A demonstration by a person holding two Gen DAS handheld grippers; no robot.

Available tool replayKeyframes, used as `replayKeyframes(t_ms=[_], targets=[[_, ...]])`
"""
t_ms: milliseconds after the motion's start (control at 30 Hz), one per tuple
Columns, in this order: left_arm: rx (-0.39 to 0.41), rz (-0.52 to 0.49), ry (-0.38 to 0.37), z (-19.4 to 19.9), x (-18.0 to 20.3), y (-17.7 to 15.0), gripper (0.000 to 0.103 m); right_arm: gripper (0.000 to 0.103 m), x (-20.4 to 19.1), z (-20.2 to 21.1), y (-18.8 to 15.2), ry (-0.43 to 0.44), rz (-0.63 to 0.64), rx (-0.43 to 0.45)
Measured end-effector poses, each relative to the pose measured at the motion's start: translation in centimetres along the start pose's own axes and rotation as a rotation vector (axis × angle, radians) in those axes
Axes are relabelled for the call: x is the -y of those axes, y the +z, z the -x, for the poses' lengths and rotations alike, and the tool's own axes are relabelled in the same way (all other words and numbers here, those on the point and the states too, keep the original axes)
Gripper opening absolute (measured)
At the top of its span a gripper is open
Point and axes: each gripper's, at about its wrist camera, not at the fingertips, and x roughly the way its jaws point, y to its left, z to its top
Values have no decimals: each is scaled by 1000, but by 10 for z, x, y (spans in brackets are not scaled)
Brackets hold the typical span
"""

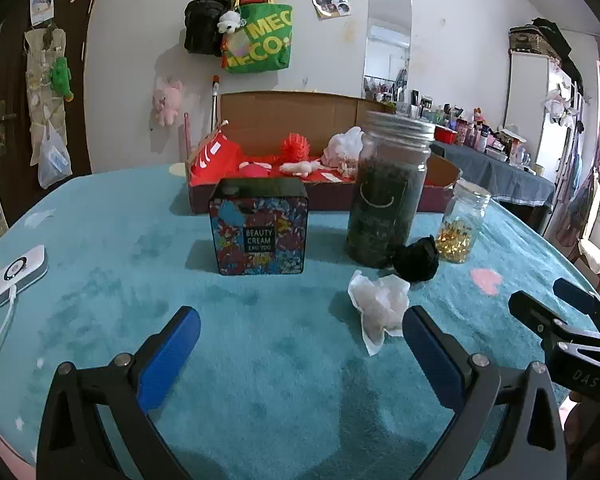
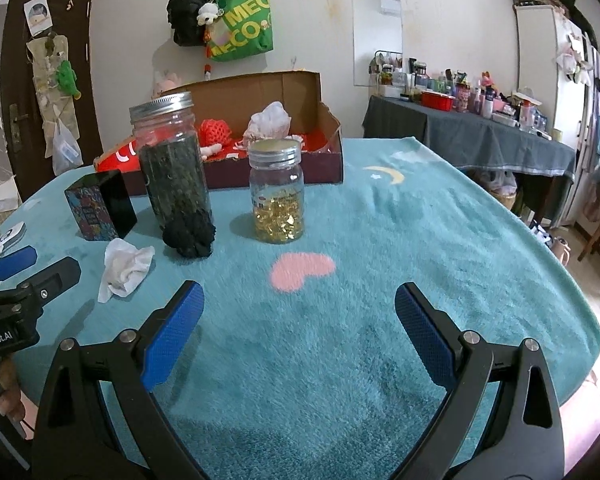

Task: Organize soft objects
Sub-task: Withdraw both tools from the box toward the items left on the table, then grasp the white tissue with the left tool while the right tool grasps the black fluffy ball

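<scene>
A crumpled white tissue (image 1: 380, 304) (image 2: 126, 266) lies on the teal blanket, just ahead of my left gripper's right finger. A black fuzzy ball (image 1: 416, 260) (image 2: 190, 236) rests against the tall dark jar. Behind stands an open cardboard box (image 1: 284, 114) (image 2: 260, 88) with a red net ball (image 1: 295, 147) (image 2: 214, 130), a pale bundle (image 1: 346, 148) (image 2: 270, 124) and other soft items. My left gripper (image 1: 300, 332) (image 2: 34, 266) is open and empty. My right gripper (image 2: 298, 310) (image 1: 556, 300) is open over the pink heart, empty.
A tall jar of dark leaves (image 1: 388, 192) (image 2: 172, 160), a small jar of gold capsules (image 1: 462, 224) (image 2: 278, 192) and a patterned cream tin (image 1: 260, 232) (image 2: 100, 208) stand on the blanket-covered table (image 1: 100, 280). A white device with a cable (image 1: 18, 274) lies at the left. A cluttered side table (image 2: 480, 128) is far right.
</scene>
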Motion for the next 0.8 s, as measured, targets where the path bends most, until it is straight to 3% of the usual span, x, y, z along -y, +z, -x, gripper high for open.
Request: replayKeyframes(t_ms=[433, 800], targets=[[-65, 4, -33, -8, 0, 1, 103, 98, 2, -11, 2, 19, -4, -51], [-228, -12, -164, -41, 7, 22, 99, 98, -5, -54, 41, 222, 28, -214]])
